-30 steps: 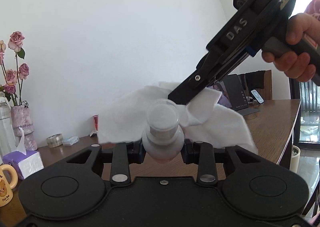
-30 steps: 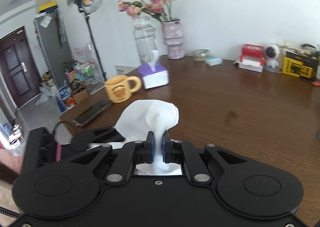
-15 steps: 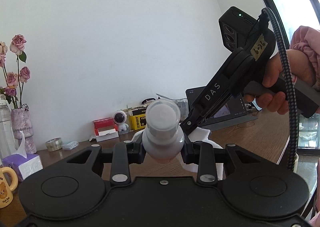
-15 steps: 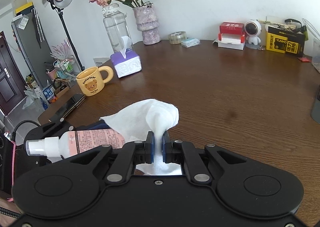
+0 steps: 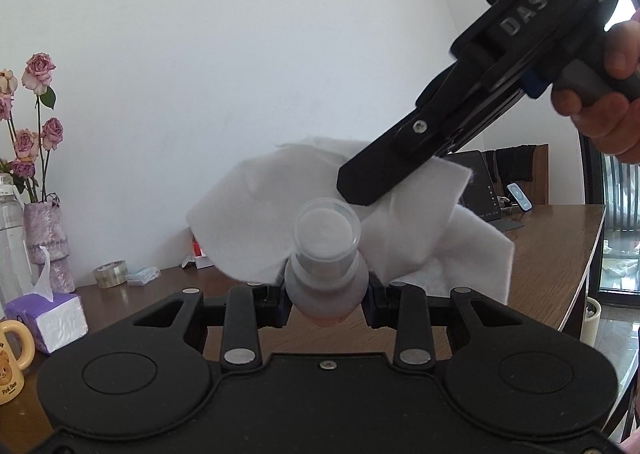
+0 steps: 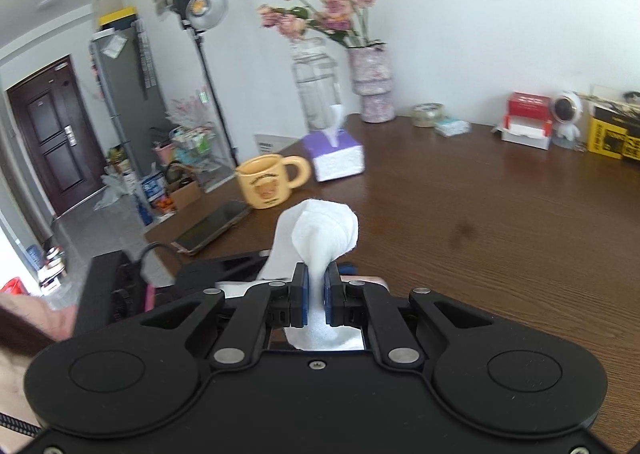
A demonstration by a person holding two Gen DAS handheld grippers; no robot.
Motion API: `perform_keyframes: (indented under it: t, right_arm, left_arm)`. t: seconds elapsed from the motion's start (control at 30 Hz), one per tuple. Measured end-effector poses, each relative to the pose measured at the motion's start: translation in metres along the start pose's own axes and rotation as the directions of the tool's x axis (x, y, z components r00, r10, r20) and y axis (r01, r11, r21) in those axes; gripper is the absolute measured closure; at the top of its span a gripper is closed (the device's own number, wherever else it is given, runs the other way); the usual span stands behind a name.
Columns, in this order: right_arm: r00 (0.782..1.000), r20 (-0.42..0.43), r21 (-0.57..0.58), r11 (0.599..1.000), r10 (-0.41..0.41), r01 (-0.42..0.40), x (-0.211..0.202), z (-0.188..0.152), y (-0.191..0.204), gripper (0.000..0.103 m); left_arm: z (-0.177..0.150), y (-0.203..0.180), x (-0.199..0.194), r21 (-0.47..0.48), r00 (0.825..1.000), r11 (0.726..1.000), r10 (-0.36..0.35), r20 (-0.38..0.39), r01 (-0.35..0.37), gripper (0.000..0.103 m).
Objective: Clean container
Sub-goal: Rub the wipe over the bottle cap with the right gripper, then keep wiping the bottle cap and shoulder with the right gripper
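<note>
In the left wrist view my left gripper (image 5: 326,304) is shut on a small spray bottle (image 5: 326,254) with a clear cap, seen end-on and pointing away from me. Just behind its cap spreads a white wipe (image 5: 424,242). The right gripper (image 5: 360,186) comes down from the upper right, held by a hand (image 5: 600,94), and presses into that wipe. In the right wrist view my right gripper (image 6: 316,296) is shut on the bunched white wipe (image 6: 324,234), which bulges past the fingertips. A pink strip of the bottle (image 6: 370,280) peeks out beneath.
Brown wooden table (image 6: 500,222) carries a yellow mug (image 6: 268,184), purple tissue box (image 6: 334,154), phone (image 6: 212,230), vase of roses (image 6: 370,90), clear water bottle (image 6: 314,82), tape roll (image 6: 428,114) and small boxes (image 6: 526,126) at the back. A lamp stand (image 6: 200,14) stands left.
The right gripper rose again from beside the bottle to above its cap, and the wipe spread out behind the cap. In the right wrist view the bottle slid mostly out of sight.
</note>
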State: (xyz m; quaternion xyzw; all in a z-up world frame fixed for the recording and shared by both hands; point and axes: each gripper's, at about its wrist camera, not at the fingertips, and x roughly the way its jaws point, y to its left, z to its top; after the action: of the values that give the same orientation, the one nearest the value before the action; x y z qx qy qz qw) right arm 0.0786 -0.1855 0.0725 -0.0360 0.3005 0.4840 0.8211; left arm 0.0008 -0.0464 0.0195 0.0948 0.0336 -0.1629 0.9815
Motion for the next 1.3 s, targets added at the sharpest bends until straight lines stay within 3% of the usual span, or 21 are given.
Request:
perform_keyframes:
  t: [0.2,0.57,0.83,1.3]
  right_arm:
    - [0.998,0.004,-0.066,0.996,0.066,-0.065,-0.004,0.001,0.024,0.096]
    - [0.995,-0.012,0.102,0.99,-0.098,0.098,0.013,0.012,-0.044,0.096]
    - [0.988,-0.069,0.146,0.979,-0.135,0.144,0.033,-0.007,-0.062,0.096]
    - [0.998,0.026,0.048,0.997,-0.056,0.054,0.008,0.004,-0.02,0.096]
  left_arm:
    - [0.001,0.002,0.007,0.0,1.0,1.0,-0.005,-0.004,0.005,0.07]
    - [0.008,-0.003,-0.008,-0.003,1.0,1.0,-0.005,0.031,0.005,0.07]
    - [0.01,0.006,0.003,-0.011,0.999,1.0,-0.001,0.043,0.001,0.07]
    - [0.012,-0.012,-0.017,-0.018,1.0,1.0,-0.002,0.012,0.002,0.07]
